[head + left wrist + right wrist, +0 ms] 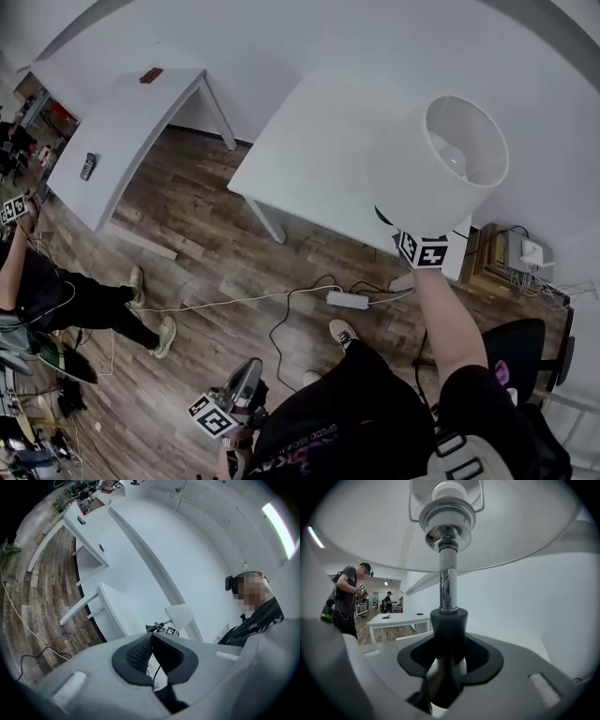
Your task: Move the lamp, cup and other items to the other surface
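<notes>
The right tongs (448, 656) are clamped on the stem of the lamp (455, 159), held aloft at two o'clock over the near worktop (309, 159), left tongs (151, 641) closed together on nothing, so I'd carry it upright and slowly toward the far worktop (122, 131) at ten o'clock.

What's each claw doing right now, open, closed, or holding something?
Left claw: closed, nothing in it.
Right claw: closed on the lamp, gripping its stem.

White power strip (348, 300) on wood floor (202, 234); black chair (527, 345) at right; bystander (89, 305) at left
</notes>
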Demonstrator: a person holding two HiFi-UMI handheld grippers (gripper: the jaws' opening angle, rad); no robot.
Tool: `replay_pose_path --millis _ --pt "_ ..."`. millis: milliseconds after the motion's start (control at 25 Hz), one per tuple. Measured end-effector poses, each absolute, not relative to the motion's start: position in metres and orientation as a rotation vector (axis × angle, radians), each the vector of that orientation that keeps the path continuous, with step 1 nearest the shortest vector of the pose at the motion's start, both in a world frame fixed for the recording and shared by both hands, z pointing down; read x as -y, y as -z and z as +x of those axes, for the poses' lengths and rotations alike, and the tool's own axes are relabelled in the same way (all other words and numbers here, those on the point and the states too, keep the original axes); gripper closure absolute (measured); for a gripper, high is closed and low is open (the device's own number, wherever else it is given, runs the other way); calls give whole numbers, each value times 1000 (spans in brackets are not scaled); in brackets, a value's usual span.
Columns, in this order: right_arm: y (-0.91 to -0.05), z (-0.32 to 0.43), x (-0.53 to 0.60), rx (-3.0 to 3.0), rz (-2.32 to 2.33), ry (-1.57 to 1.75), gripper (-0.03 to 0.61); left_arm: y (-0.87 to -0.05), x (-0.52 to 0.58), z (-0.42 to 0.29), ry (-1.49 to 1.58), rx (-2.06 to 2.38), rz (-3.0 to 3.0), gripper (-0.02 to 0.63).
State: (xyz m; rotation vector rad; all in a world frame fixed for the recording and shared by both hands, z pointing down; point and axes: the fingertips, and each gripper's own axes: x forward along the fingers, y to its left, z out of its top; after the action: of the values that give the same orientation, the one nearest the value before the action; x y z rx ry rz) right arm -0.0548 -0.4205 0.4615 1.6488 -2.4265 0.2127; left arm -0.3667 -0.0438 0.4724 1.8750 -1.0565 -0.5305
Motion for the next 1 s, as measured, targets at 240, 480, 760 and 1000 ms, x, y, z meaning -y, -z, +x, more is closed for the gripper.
replay_pose_path --millis 240,480,760,1000 --pt "-444 -16 381 2379 1748 -212 428 -469 30 -364 553 966 1907 614" --pt "-418 34 336 2319 1859 -176 428 -468 24 -345 537 852 1949 614" --pt "-393 104 273 2223 2024 -160 426 -465 16 -319 506 716 1991 614" --pt "-381 156 209 2121 2158 -150 426 -467 0 -299 415 588 2028 614"
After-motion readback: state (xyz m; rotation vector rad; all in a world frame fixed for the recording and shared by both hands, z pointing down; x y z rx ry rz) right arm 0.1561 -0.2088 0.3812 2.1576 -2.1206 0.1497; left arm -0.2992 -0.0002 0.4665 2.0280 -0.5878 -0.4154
